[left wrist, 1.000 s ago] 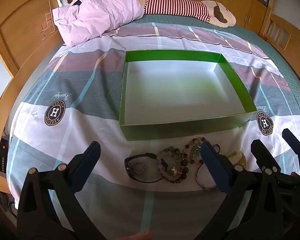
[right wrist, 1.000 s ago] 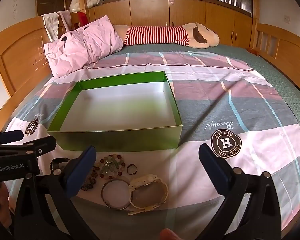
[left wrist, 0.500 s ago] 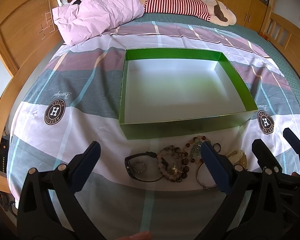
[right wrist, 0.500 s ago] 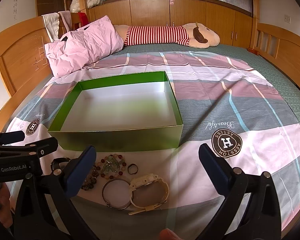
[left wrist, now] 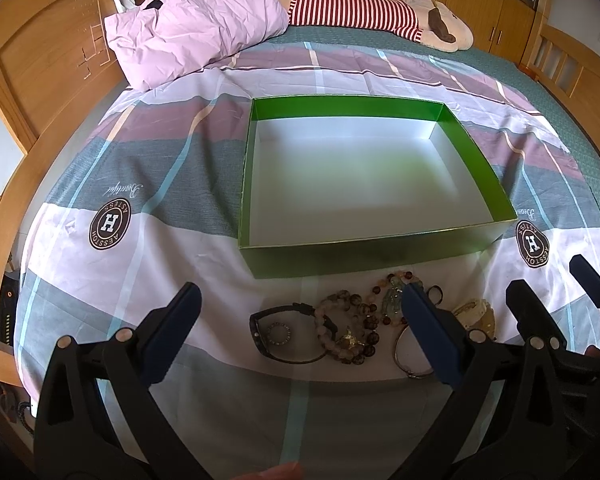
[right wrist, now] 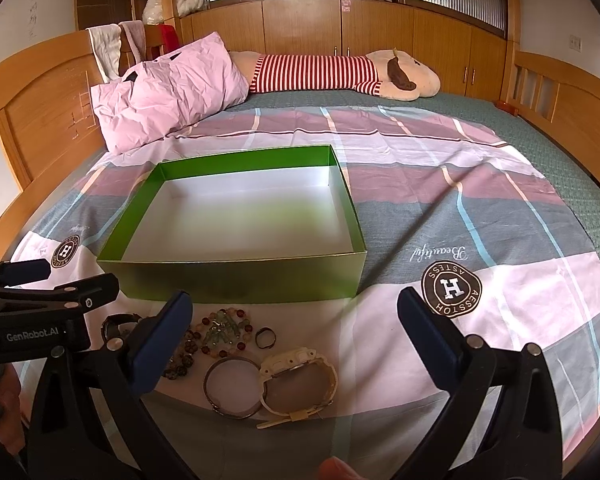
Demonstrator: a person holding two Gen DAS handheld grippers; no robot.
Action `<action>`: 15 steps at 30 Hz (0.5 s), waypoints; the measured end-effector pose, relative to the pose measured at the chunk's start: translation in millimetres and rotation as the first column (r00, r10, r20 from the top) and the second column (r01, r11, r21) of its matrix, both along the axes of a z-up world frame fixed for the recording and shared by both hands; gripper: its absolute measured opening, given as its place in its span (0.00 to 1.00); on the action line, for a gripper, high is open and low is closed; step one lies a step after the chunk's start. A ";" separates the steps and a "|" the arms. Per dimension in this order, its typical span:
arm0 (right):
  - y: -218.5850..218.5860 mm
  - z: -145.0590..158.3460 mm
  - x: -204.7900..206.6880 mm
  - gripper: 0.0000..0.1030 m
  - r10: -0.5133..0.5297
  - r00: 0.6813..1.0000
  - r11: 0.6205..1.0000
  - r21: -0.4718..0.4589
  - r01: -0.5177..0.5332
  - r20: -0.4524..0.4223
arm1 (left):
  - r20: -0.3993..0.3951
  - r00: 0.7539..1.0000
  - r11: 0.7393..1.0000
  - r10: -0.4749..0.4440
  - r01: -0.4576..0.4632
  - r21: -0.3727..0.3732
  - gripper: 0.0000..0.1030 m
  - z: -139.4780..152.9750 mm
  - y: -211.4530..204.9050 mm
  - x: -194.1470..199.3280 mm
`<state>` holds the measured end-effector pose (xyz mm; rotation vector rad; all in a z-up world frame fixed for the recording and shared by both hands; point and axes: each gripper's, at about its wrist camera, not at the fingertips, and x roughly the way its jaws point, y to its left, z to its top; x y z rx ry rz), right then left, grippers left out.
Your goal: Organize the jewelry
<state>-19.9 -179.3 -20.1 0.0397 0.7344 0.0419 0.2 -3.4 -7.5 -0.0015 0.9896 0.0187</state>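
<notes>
An empty green box (left wrist: pixel 364 254) with a white floor stands on the bedspread; in the right wrist view its front wall (right wrist: pixel 240 276) faces me. In front of it lies the jewelry: a black watch (left wrist: pixel 284 332), brown bead bracelets (left wrist: pixel 352 332), a green and red bead bracelet (right wrist: pixel 224 330), a small dark ring (right wrist: pixel 265 337), a silver bangle (right wrist: pixel 230 392) and a cream watch (right wrist: pixel 300 380). My left gripper (left wrist: pixel 300 300) hangs open above the black watch and beads. My right gripper (right wrist: pixel 294 300) is open over the bangle and cream watch. Neither touches anything.
A pink pillow (right wrist: pixel 168 96) and a striped plush toy (right wrist: pixel 332 70) lie at the far end of the bed. A wooden bed frame (left wrist: pixel 32 92) runs along the left. The jewelry sits close to the near edge of the bed.
The left wrist view has shifted slightly, so the box sits a little higher in it. Both grippers stay open and the jewelry has not moved.
</notes>
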 end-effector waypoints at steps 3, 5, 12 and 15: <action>0.1 -0.3 -0.4 0.99 0.000 1.000 1.000 0.001 0.000 0.000 | 0.000 1.000 1.000 -0.001 0.001 0.002 0.98 -0.3 0.1 0.0; 0.1 -0.4 -0.5 0.99 0.000 1.000 1.000 0.001 0.000 0.000 | 0.000 1.000 1.000 0.000 0.000 0.001 0.98 -0.4 0.6 -0.2; -0.3 -0.2 -0.6 0.99 0.001 1.000 1.000 0.003 -0.001 -0.002 | -0.001 1.000 1.000 0.000 0.000 0.002 0.98 -0.9 1.0 0.0; -0.1 -0.3 -0.7 0.99 0.000 1.000 1.000 0.002 0.000 -0.002 | -0.001 1.000 1.000 0.000 0.000 0.003 0.98 -1.0 0.9 0.0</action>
